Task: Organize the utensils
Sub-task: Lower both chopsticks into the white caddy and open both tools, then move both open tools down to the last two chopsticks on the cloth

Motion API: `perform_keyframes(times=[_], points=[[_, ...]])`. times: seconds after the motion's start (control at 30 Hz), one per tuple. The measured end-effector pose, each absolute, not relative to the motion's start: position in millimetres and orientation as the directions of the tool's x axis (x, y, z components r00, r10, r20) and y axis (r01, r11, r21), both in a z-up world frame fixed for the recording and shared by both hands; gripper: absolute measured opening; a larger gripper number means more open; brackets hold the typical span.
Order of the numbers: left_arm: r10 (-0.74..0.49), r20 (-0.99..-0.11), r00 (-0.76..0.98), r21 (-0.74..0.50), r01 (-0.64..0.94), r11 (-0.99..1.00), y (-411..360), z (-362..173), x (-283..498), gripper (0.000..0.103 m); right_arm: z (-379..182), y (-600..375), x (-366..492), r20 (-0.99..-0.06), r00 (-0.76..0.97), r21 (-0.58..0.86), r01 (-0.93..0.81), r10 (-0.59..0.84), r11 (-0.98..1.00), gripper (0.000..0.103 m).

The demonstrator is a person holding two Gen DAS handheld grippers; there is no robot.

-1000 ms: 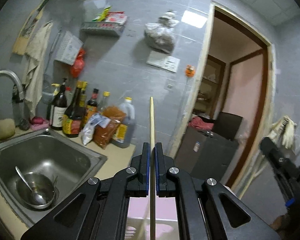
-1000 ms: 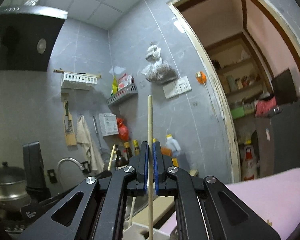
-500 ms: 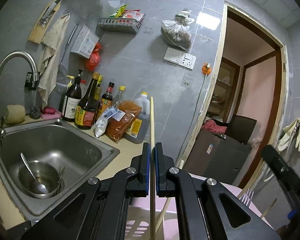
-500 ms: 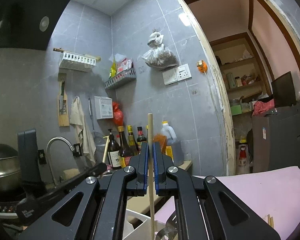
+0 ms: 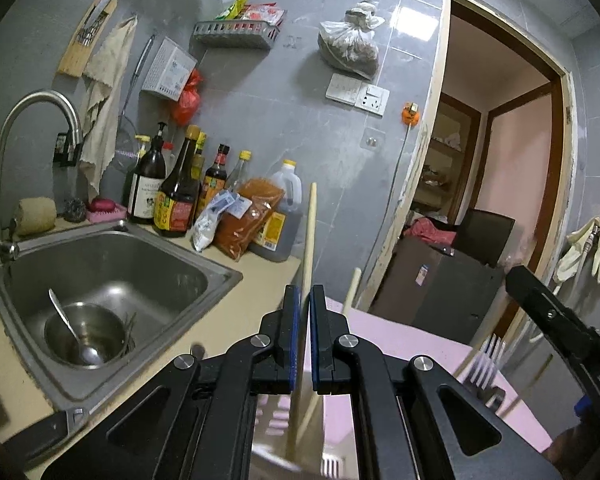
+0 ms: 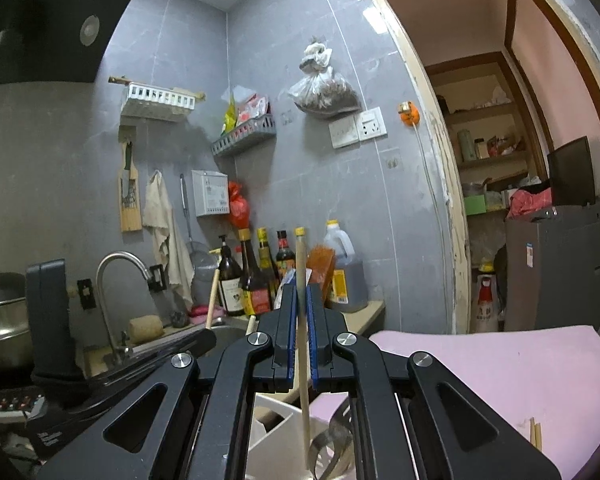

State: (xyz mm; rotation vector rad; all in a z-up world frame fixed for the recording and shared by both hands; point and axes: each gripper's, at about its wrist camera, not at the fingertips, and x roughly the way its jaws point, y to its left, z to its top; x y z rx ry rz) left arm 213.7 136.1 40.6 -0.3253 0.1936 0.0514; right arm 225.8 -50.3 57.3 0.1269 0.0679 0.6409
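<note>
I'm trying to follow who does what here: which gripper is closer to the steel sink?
Left. The left gripper is right beside the sink, at the counter edge. The right gripper is farther off, on the pink mat side.

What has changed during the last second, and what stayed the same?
Both grippers came down toward the white holder. In the left gripper, the left chopstick, upright before, now leans; in the right gripper, the right chopstick reaches into the holder. Unchanged: each stick sits between its jaws; whether they loosened is unclear.
</note>
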Motion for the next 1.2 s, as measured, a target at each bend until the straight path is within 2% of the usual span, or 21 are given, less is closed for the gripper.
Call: perform_keyframes(times=[0.17, 0.23, 0.27, 0.3, 0.37, 0.43, 0.57, 0.63, 0.8, 0.83, 0.97, 1.07, 1.1, 1.17, 1.2], points=[[-0.010, -0.236, 0.972, -0.304, -0.064, 0.951, 129, 40, 206, 0.005, 58, -56, 222, -0.043, 0.800, 0.132, -0.589, 0.598, 0.797, 0.005], [-0.022, -0.236, 0.971, -0.296, -0.051, 0.954, 125, 42, 202, 0.013, 60, -61, 219, -0.043, 0.800, 0.133, -0.589, 0.599, 0.797, 0.008], [-0.032, -0.232, 0.972, -0.297, -0.039, 0.954, 122, 44, 198, 0.022, 61, -63, 218, -0.042, 0.801, 0.133, -0.588, 0.597, 0.798, 0.009], [-0.040, -0.224, 0.974, -0.302, -0.030, 0.953, 121, 45, 195, 0.027, 63, -66, 216, -0.040, 0.803, 0.132, -0.585, 0.594, 0.800, 0.013], [-0.045, -0.209, 0.977, -0.304, -0.021, 0.953, 117, 49, 189, 0.027, 66, -75, 211, -0.034, 0.808, 0.129, -0.581, 0.589, 0.804, 0.022], [-0.054, -0.205, 0.977, -0.299, -0.011, 0.954, 113, 54, 185, 0.028, 70, -85, 206, -0.030, 0.816, 0.123, -0.570, 0.577, 0.812, 0.023], [-0.071, -0.193, 0.979, -0.274, 0.015, 0.962, 96, 64, 176, 0.040, 75, -107, 196, -0.034, 0.838, 0.108, -0.538, 0.544, 0.836, 0.030], [-0.080, -0.181, 0.980, -0.262, 0.031, 0.965, 87, 68, 172, 0.046, 77, -122, 190, -0.032, 0.852, 0.101, -0.518, 0.523, 0.850, 0.041], [-0.137, -0.170, 0.976, -0.233, 0.095, 0.968, 59, 75, 164, 0.059, 78, -159, 176, -0.047, 0.887, 0.091, -0.454, 0.459, 0.886, 0.054], [-0.145, -0.171, 0.975, -0.226, 0.104, 0.969, 54, 76, 163, 0.061, 77, -166, 173, -0.050, 0.894, 0.088, -0.440, 0.445, 0.894, 0.061], [-0.180, -0.167, 0.969, -0.208, 0.144, 0.968, 33, 76, 158, 0.077, 75, -191, 163, -0.060, 0.913, 0.077, -0.399, 0.404, 0.914, 0.076], [-0.218, -0.181, 0.959, -0.206, 0.180, 0.962, 19, 71, 157, 0.077, 74, -208, 155, -0.067, 0.928, 0.073, -0.362, 0.367, 0.929, 0.091], [-0.229, -0.191, 0.955, -0.205, 0.189, 0.960, 14, 69, 157, 0.077, 73, -213, 153, -0.068, 0.932, 0.074, -0.350, 0.355, 0.934, 0.100], [-0.251, -0.209, 0.945, -0.202, 0.210, 0.957, 4, 65, 156, 0.080, 70, -225, 148, -0.072, 0.942, 0.075, -0.324, 0.329, 0.943, 0.103], [-0.263, -0.218, 0.940, -0.199, 0.221, 0.955, -1, 61, 156, 0.087, 68, -231, 146, -0.076, 0.946, 0.074, -0.310, 0.315, 0.948, 0.103]])
